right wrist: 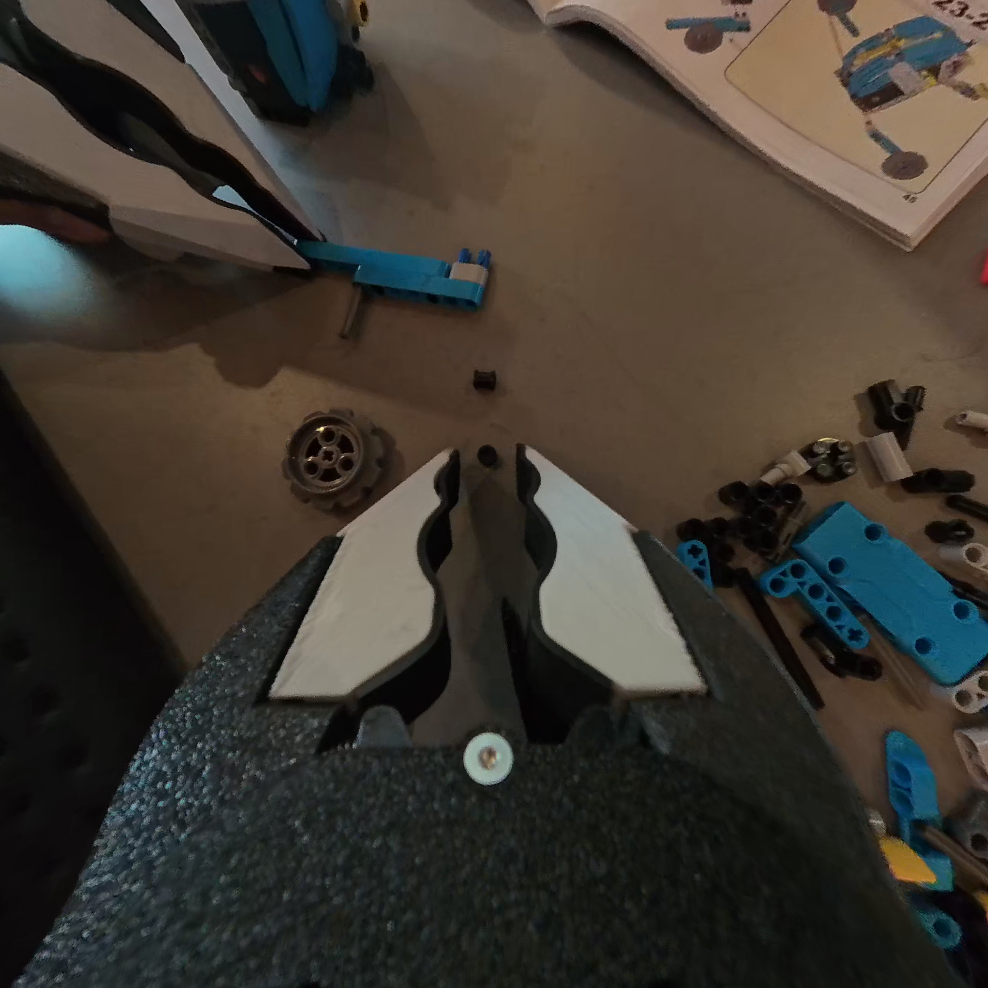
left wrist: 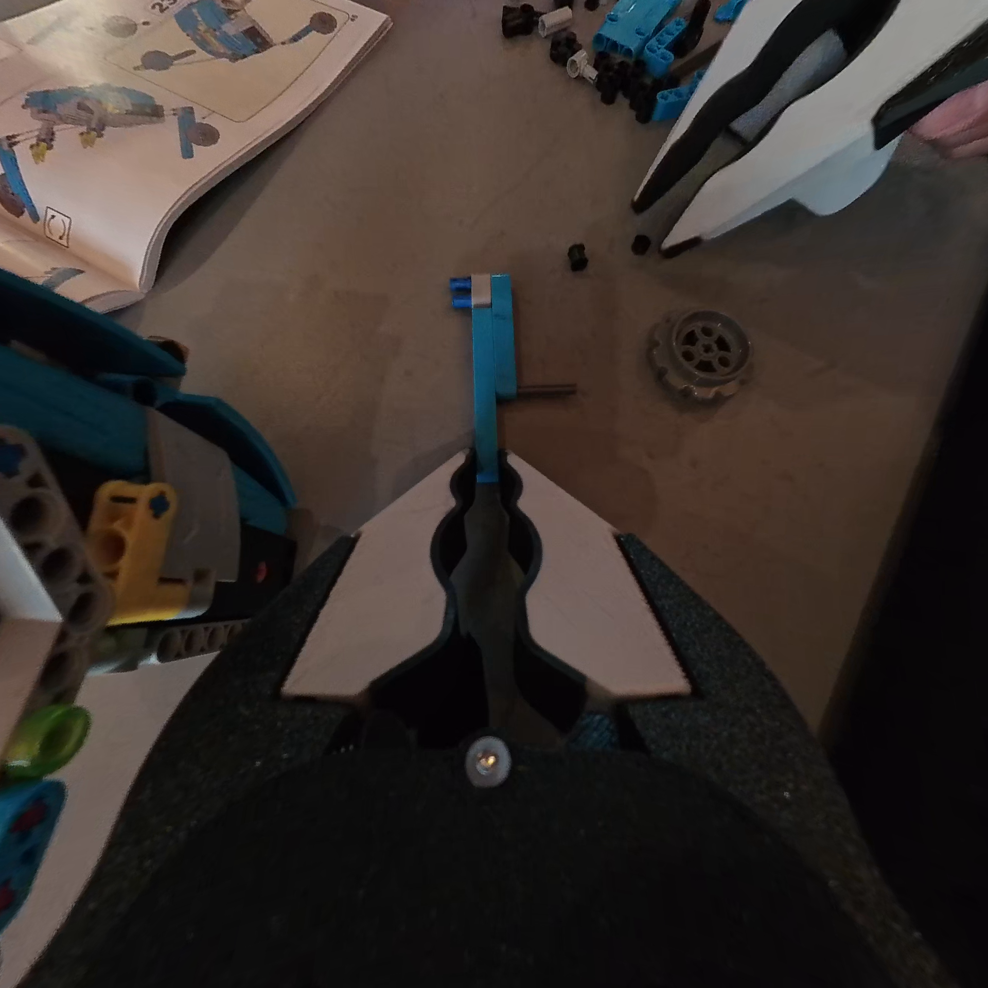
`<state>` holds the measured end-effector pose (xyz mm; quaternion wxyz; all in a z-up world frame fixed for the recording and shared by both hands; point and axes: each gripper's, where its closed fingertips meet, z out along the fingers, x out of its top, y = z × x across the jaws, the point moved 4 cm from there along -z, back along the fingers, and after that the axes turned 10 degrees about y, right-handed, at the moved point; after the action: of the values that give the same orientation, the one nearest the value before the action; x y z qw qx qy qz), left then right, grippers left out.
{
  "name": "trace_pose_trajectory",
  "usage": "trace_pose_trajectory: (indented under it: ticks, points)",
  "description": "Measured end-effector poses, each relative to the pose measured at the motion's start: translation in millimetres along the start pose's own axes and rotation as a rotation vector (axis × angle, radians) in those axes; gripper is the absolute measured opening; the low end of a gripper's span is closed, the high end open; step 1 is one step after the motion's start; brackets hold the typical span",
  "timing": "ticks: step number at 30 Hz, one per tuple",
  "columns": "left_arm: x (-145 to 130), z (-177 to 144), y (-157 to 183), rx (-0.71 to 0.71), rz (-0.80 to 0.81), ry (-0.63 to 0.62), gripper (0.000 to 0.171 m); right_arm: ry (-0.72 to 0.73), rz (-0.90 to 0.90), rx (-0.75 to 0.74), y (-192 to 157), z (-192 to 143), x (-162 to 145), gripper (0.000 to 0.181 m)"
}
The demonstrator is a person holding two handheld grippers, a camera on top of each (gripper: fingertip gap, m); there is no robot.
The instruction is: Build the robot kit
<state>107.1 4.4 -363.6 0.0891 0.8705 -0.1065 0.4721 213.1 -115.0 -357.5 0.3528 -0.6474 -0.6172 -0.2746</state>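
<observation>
A blue beam assembly [left wrist: 489,369] of two long beams side by side is pinched at its near end by the left gripper [left wrist: 486,465], whose jaws are closed tight on the thinner beam. The assembly stretches away from the gripper over the grey-brown table [left wrist: 374,214]. At its far end sits a small light grey block [left wrist: 481,290] with two blue pins [left wrist: 458,293] sticking out to the left, and a thin dark axle [left wrist: 550,390] pokes out to the right near the middle.

The right gripper [right wrist: 486,461] has its jaws a little apart and holds nothing. A small black bush [right wrist: 486,454] stands on the table right between its fingertips; whether the tips touch it cannot be told. A second black bush [right wrist: 486,379] lies just beyond, on its side, apart from both grippers.

To the left of the right gripper, near its tip, lies a grey toothed wheel [right wrist: 334,461] flat on the table. To its right spreads a heap of loose parts [right wrist: 834,534]: black connectors, blue beams, a blue plate, some white pieces.

An open instruction booklet [left wrist: 160,117] lies at the far left in the left wrist view. Close on the left of the left gripper stands a partly built blue model [left wrist: 133,481] with yellow and grey pieces.
</observation>
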Motion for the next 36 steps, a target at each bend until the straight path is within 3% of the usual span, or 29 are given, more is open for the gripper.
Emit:
trace_pose_trajectory:
  ticks: [12, 17, 23, 29, 36]
  points:
    - [7.8, -8.8, -5.2, -0.019, -0.088, 0.084, 0.007, 0.129, 0.000, 0.017, -23.1, -13.7, 14.3, 0.027]
    - [10.4, -12.3, -4.2, -0.053, -0.135, 0.114, 0.007, 0.142, -0.054, -0.001, -27.1, -11.7, 15.9, 0.018]
    - [12.4, -12.8, 1.2, -0.073, -0.128, 0.128, 0.007, 0.077, -0.134, -0.116, -12.7, 7.9, 21.0, 0.019]
    - [12.5, -12.9, -0.3, -0.059, -0.129, 0.130, 0.007, 0.036, -0.097, -0.047, -6.5, 26.6, 12.9, 0.019]
    - [11.5, -11.4, 0.2, -0.058, -0.123, 0.118, 0.007, 0.016, -0.087, 0.036, -8.3, 22.7, 9.9, 0.020]
